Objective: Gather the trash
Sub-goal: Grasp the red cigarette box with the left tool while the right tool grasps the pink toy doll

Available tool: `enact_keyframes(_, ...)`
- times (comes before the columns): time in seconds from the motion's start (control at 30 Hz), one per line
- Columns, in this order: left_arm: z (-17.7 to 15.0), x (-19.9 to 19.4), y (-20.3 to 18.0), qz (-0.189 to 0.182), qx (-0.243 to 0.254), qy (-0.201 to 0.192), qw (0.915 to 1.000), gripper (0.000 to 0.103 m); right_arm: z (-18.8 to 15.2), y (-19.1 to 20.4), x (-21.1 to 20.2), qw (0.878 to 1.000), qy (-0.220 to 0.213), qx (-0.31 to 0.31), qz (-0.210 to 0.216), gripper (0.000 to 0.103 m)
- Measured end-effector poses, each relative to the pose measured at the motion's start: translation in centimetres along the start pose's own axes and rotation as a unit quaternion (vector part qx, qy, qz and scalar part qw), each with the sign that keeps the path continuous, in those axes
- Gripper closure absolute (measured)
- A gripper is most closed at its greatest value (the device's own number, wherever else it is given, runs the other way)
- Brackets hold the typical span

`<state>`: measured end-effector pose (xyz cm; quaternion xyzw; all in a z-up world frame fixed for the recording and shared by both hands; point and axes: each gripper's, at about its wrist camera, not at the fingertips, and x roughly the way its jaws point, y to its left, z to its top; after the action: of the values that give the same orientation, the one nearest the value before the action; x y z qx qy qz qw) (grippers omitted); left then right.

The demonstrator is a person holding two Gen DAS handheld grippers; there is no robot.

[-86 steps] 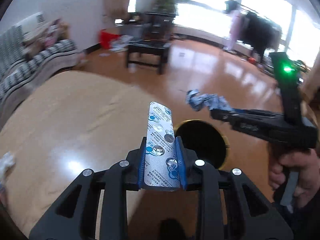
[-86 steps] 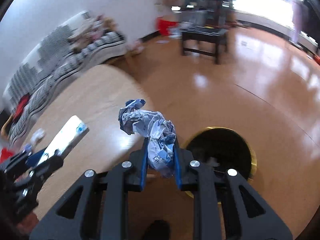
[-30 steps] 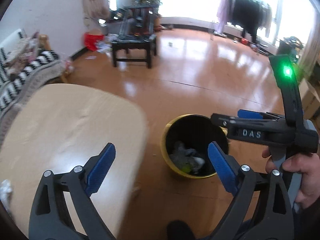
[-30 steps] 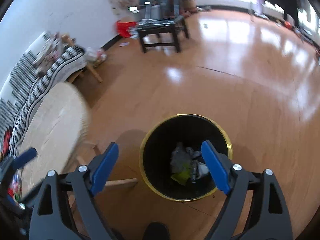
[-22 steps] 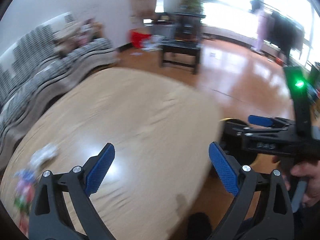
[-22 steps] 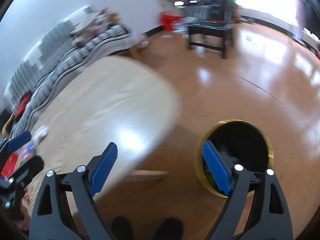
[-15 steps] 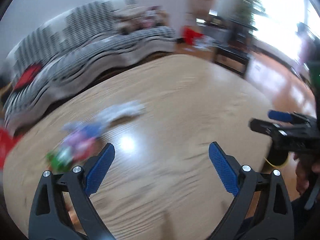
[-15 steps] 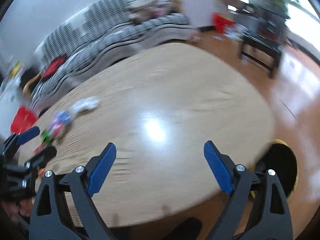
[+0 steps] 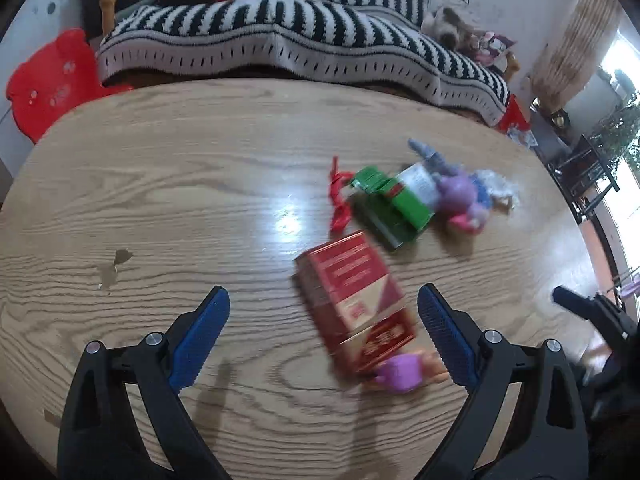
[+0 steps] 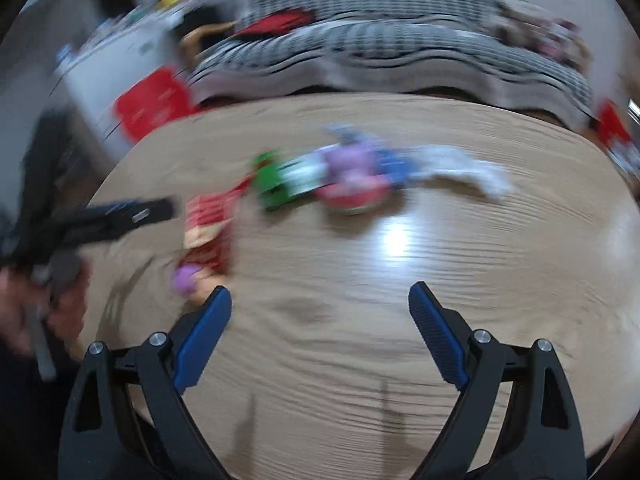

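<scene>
Both grippers have swung away from the bin and back over the tabletop (image 9: 168, 168), fingers wide open and empty, so the left gripper (image 9: 322, 344) must next close on the red carton (image 9: 354, 280) lying just ahead.

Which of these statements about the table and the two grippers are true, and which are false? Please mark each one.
1. The left gripper is open and holds nothing. True.
2. The red box lies on the wooden table. True.
3. The right gripper is shut on the white tissue. False: it is open and empty.
4. The green carton stands on the striped sofa. False: it lies on the table.
</scene>
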<state>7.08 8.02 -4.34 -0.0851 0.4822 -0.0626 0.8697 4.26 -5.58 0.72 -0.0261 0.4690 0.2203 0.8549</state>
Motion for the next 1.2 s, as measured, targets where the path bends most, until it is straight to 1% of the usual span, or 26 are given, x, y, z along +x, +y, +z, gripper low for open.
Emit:
enact_keyframes(0.1,0.4,0.6,1.1,0.006,0.0,-0.002,1.0,0.011,-0.1,3.9,2.1,0.997,0.002,-0.073,0.005,0.016)
enact_keyframes(0.17,0.4,1.1,1.9,0.005,-0.014,0.002,0.9999,0.011,-0.1,5.4,3.2,0.994,0.0,-0.11,0.003,0.016)
enact_keyframes(0.27,0.8,1.8,2.7,0.017,-0.019,0.0,0.9997,0.011,0.1,7.2,5.0,0.99,0.0,-0.141,0.01,0.016)
enact_keyframes(0.3,0.8,1.8,3.5,0.023,-0.022,-0.002,0.9995,0.011,-0.1,7.0,5.3,0.99,0.002,-0.143,0.016,0.017)
enact_keyframes(0.4,1.0,2.1,4.4,0.023,-0.036,0.003,0.9991,0.011,0.1,7.3,6.5,0.989,0.014,-0.144,0.028,0.024)
enact_keyframes(0.47,1.0,2.1,4.8,0.026,-0.042,0.005,0.9988,0.011,0.1,7.2,7.2,0.989,0.022,-0.145,0.033,0.036)
enact_keyframes(0.5,0.9,2.2,4.9,0.029,-0.042,0.006,0.9987,0.011,0.2,7.2,7.4,0.988,0.025,-0.146,0.036,0.039)
enact_keyframes(0.57,0.8,2.3,5.2,0.036,-0.041,0.01,0.9985,0.011,0.1,7.4,7.6,0.988,0.026,-0.148,0.042,0.054)
enact_keyframes(0.73,0.6,2.9,5.0,0.041,-0.033,0.019,0.9984,0.011,-0.8,8.0,6.9,0.986,0.022,-0.156,0.054,0.055)
enact_keyframes(0.83,0.6,3.6,3.8,0.036,-0.021,0.029,0.9987,0.011,-1.5,7.8,5.5,0.987,0.016,-0.153,0.048,0.055)
enact_keyframes(1.0,0.4,4.8,1.0,0.033,0.002,0.046,0.9984,0.011,-2.1,4.9,3.3,0.992,0.007,-0.119,0.032,0.055)
enact_keyframes(1.1,0.4,5.7,-1.4,0.04,0.018,0.047,0.9979,0.011,-2.8,2.4,1.9,0.996,0.002,-0.089,0.02,0.055)
enact_keyframes(1.17,0.4,6.3,-2.9,0.041,0.028,0.048,0.9976,0.011,-3.2,1.5,1.1,0.997,-0.002,-0.077,0.015,0.055)
enact_keyframes(1.2,0.3,6.7,-3.5,0.05,0.034,0.052,0.9968,0.011,-3.5,1.0,0.6,0.997,-0.005,-0.072,0.012,0.055)
